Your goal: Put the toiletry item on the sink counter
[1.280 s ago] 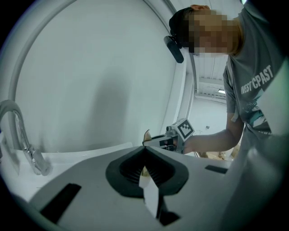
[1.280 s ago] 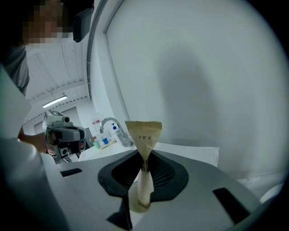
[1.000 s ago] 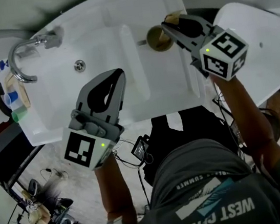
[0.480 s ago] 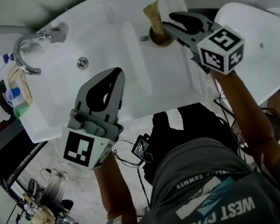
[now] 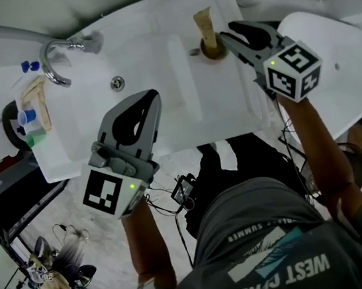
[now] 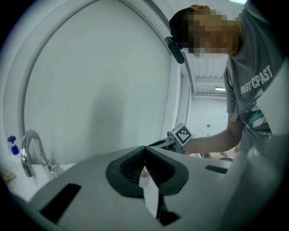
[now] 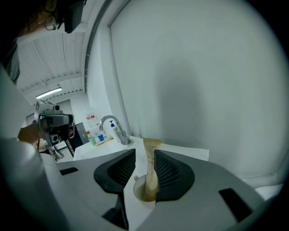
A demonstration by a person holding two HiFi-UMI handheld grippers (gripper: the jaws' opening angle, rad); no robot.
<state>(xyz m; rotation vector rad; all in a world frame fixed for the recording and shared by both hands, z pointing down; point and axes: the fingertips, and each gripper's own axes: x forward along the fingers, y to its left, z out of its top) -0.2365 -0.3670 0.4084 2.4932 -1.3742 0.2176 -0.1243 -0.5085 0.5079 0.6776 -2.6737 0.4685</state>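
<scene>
A tan toiletry tube (image 5: 205, 29) stands upright on its round cap on the white sink counter (image 5: 222, 101), right of the basin. My right gripper (image 5: 224, 36) is open just in front of it. In the right gripper view the tube (image 7: 151, 171) rises between the two dark pads (image 7: 118, 170), with a gap on each side and the smaller one on the right. My left gripper (image 5: 150, 99) is shut and empty above the counter's front edge. Its jaws meet in the left gripper view (image 6: 144, 151).
A chrome faucet (image 5: 55, 58) curves over the basin, whose drain (image 5: 117, 83) lies below it. Small bottles on a tray (image 5: 30, 118) sit at the counter's left end. A white oval lid (image 5: 343, 64) lies to the right. A mirror fills the wall behind the counter.
The right gripper has opened and let go of the tube, which was tilted in its jaws and now stands on its cap. The left gripper has stayed put.
</scene>
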